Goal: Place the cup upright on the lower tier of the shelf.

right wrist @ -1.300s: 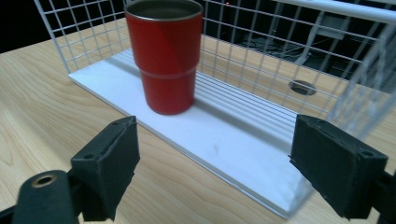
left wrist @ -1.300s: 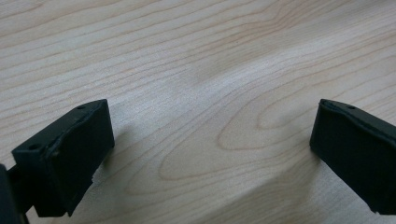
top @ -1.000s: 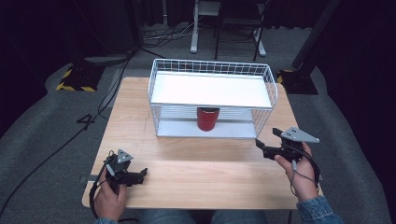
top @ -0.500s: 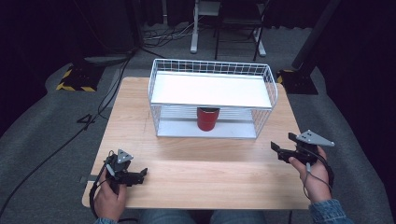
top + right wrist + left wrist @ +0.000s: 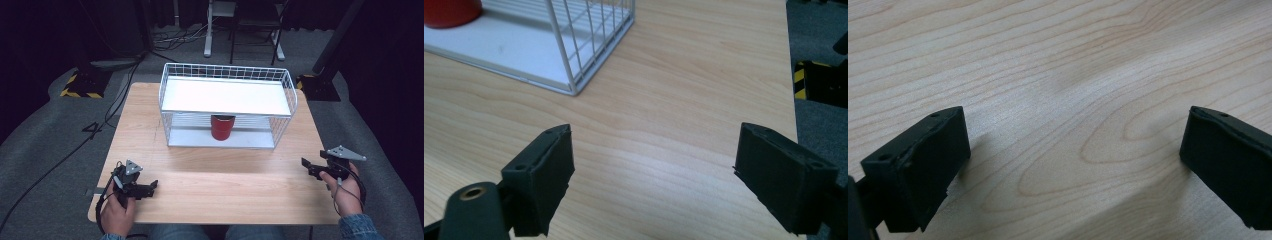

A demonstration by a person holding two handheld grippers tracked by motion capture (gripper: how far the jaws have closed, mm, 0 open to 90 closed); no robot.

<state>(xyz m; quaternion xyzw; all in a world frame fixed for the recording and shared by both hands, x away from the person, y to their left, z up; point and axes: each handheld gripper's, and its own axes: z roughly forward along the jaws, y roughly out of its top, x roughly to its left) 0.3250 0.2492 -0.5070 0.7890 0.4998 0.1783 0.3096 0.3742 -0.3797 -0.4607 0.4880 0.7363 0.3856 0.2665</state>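
High view with both gripper views: the red cup (image 5: pixel 222 127) is standing upright on the lower shelf of the white wire rack (image 5: pixel 227 107), under the upper white shelf, near the middle of the wooden table (image 5: pixel 210 175). The right gripper (image 5: pixel 306 163) is hovering at the table's right edge with its jaws spread wide and nothing between them; in the right gripper view (image 5: pixel 654 175) the cup (image 5: pixel 449 11) is lying ahead and well off to the left of the jaws, beyond the rack's corner post (image 5: pixel 561 50). The left gripper (image 5: pixel 152 184) is resting low over the near left part of the table, jaws likewise wide apart and empty, pointing rightward along the tabletop; from it the cup is lying far forward and to the right. Both grippers are sitting well apart from the cup, at roughly similar range. Judged from this layout, the open front of the rack is facing the person, so a reach would likely be entering from the near side, along the cup's vertical axis held crosswise between the jaws.
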